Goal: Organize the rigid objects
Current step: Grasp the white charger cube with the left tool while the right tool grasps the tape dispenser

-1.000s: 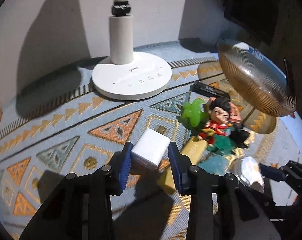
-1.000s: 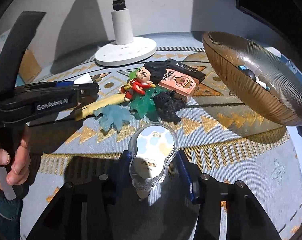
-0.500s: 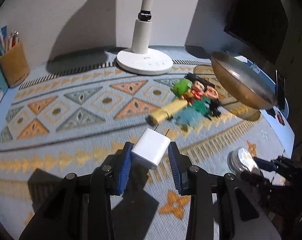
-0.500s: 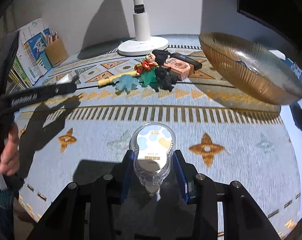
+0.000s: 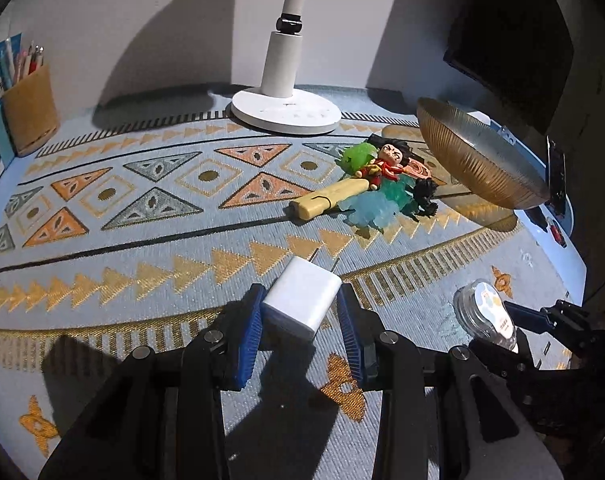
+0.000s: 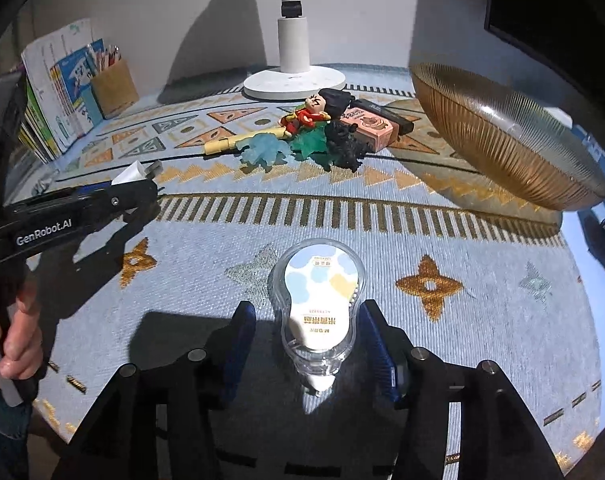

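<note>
Both held items now nearer, amber bowl [image 6: 502,136] contents unclear

text: "GenRobot.AI" | on: left gripper [image 6: 142,184] side | correction tape case [image 6: 317,300] label: print too small to read

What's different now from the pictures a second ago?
Both grippers pulled back from the toy pile toward the near edge of the mat. The right gripper is opening, its pads now clear of the clear tape case between them. The left gripper still clamps the white charger. Lamp, bowl and toys stayed put.
</note>
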